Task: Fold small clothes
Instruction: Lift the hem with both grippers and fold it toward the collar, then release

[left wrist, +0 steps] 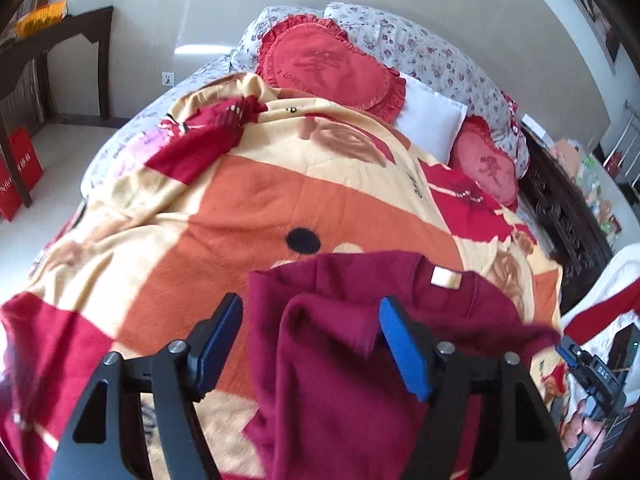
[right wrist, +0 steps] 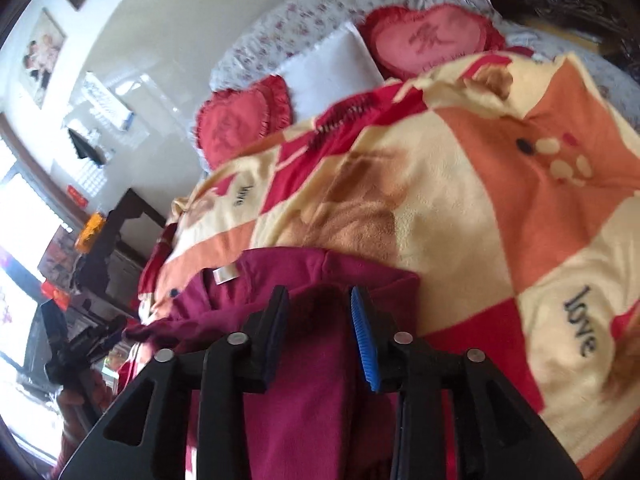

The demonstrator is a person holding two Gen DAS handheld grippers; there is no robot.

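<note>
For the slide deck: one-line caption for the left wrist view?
Left claw open over a folded maroon garment lying on a patterned blanket on a bed.

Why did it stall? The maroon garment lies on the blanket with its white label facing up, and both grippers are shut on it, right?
Not both. The left gripper is open over the maroon garment, as the left wrist view shows. The label and blanket are as you say.

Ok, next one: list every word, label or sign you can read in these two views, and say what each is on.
"love": blanket, by its right edge in the right wrist view, and again near the far pillows.
"I LOVE": rest hidden, on the near heart cushion.
"D&S": uncertain, tiny, on the right hand-held gripper.
White tag on the maroon garment: nothing legible.
Red bags: white lettering unreadable.
Wall pictures: too blurred.
</note>
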